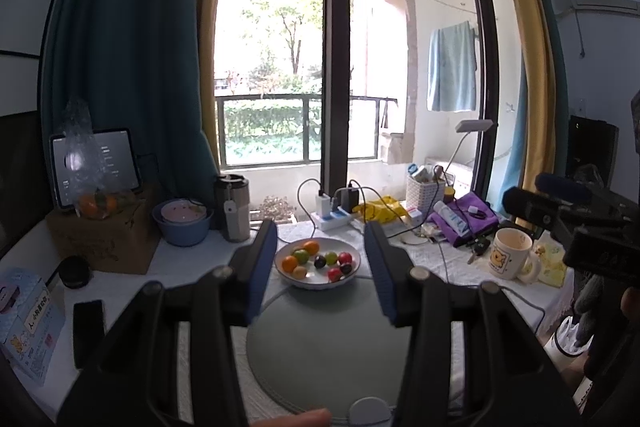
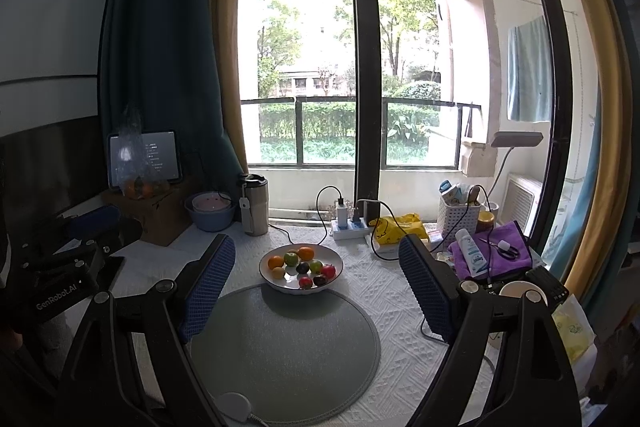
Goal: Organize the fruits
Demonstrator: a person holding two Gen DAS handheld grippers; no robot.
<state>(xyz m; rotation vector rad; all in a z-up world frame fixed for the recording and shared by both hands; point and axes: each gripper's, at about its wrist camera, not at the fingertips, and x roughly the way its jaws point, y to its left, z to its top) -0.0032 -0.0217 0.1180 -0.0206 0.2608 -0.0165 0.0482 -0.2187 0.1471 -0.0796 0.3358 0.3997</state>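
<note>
Fruits [image 2: 301,267], small round pieces in orange, green, red and dark purple, are all sitting in the shallow white ceramic bowl [image 2: 334,275] on the far edge of the round grey mat [image 2: 288,355]. I am holding both grippers back from that bowl, left [image 1: 320,267] and right [image 2: 316,287], fingers spread and gripping nothing. Sorted already or awaiting sorting, I cannot judge.

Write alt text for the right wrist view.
Open right gripper hovers empty above a grey round mat, facing a white bowl of small mixed fruit on a cluttered table by a window.
</note>
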